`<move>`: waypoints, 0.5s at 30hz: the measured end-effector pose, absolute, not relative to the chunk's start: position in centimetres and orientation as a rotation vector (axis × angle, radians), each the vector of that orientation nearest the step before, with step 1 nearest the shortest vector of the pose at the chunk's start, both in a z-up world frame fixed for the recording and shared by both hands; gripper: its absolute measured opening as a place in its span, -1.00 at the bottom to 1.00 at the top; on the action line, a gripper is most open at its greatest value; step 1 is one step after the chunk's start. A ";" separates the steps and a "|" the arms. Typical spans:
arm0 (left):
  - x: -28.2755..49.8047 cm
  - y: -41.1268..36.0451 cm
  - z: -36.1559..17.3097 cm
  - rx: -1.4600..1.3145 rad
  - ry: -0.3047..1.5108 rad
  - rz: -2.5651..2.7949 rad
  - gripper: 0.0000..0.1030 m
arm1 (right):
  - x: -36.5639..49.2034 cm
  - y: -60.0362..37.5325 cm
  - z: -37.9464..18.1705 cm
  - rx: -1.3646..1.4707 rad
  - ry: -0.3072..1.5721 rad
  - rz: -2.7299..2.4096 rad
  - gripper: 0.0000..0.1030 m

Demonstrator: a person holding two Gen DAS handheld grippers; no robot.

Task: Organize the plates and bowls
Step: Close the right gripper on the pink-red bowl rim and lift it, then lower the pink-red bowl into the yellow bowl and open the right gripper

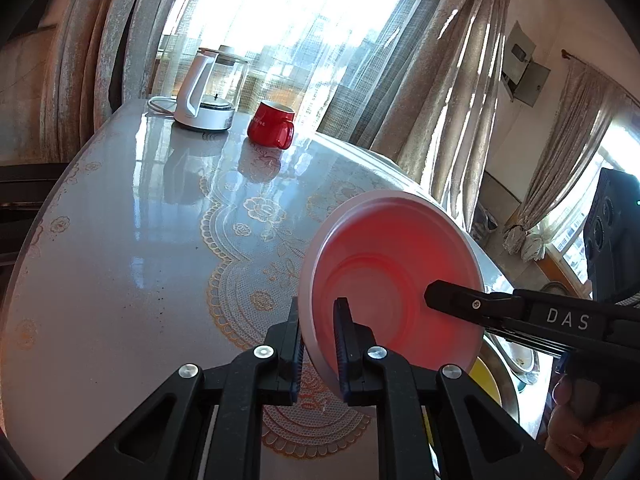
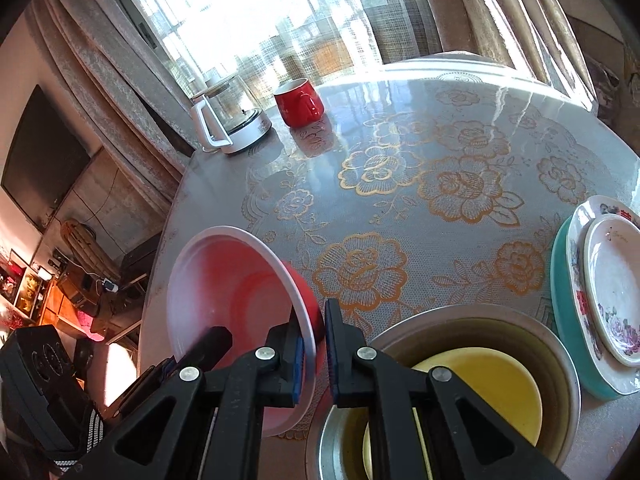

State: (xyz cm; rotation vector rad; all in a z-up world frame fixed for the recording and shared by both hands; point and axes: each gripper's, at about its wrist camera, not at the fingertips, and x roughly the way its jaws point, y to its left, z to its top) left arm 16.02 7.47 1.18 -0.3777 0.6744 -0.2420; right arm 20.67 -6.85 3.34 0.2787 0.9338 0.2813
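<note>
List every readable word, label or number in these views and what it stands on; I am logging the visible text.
"DAS": white letters on the body of the right gripper, seen in the left wrist view.
Pale lettering on the side of the red mug: too small and blurred to read.
Red marks on the rim of the floral plate: not readable.
Nothing else legible in either view.
</note>
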 end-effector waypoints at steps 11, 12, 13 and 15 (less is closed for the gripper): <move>15.4 5.1 1.5 -0.335 0.665 -0.329 -0.73 | 18.8 -9.2 3.6 0.298 0.924 0.246 -0.82; 15.2 4.9 1.5 -0.330 0.664 -0.340 -0.73 | 18.5 -9.6 3.7 0.303 0.924 0.242 -0.81; 15.1 4.5 1.5 -0.323 0.663 -0.353 -0.73 | 18.2 -10.0 3.7 0.307 0.922 0.238 -0.81; 14.8 3.7 1.6 -0.304 0.662 -0.376 -0.73 | 17.7 -10.7 3.8 0.310 0.921 0.228 -0.81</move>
